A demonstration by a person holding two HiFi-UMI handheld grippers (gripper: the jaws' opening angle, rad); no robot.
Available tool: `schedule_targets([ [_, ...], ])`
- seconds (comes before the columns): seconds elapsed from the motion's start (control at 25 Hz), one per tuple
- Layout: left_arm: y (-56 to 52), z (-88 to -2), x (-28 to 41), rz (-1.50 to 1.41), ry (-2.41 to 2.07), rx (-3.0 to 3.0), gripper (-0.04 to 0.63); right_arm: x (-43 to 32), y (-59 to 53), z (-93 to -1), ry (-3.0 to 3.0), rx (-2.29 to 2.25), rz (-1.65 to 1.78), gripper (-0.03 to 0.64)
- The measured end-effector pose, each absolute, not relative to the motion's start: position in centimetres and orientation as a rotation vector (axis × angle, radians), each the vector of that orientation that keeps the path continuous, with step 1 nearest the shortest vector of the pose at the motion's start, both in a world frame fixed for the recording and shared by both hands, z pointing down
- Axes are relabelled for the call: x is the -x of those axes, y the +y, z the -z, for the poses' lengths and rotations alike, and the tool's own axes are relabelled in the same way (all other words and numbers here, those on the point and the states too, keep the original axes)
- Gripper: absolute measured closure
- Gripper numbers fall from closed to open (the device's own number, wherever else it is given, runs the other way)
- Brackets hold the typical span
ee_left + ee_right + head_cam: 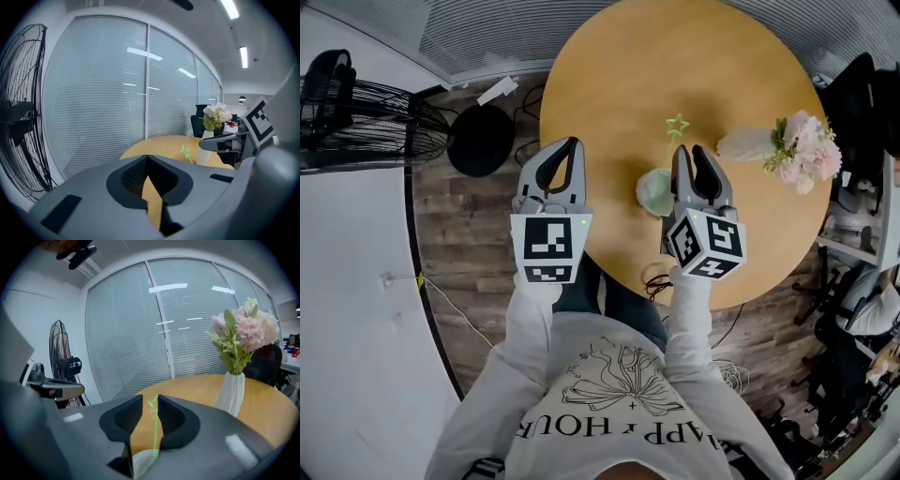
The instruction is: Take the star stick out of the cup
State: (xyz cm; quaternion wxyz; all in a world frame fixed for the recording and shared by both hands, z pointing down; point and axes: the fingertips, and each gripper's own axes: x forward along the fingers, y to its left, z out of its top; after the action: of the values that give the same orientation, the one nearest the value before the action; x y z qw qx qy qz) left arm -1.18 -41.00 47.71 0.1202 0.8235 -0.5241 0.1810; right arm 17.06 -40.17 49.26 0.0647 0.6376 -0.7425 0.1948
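On the round wooden table a pale green cup stands near the front edge. A thin green star stick rises out of the cup. My right gripper hovers just above and to the right of the cup. In the right gripper view the stick runs up between the jaws of this gripper, which stand apart and do not press on it; the cup's rim shows below. My left gripper hangs at the table's left edge, jaws together and empty.
A white vase with pink flowers lies to the right of the stick on the table. A black fan and a round black base stand on the floor at left. Office chairs crowd the right side.
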Motion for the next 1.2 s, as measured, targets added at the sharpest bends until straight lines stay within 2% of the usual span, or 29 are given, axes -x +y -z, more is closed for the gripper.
schedule_targets([
  [1.2,-39.5,-54.4,0.9,-0.631,-1.467,-2.296,0.589,-16.4,-40.5,-58.8,-2.121,-1.751,-0.776,0.509],
])
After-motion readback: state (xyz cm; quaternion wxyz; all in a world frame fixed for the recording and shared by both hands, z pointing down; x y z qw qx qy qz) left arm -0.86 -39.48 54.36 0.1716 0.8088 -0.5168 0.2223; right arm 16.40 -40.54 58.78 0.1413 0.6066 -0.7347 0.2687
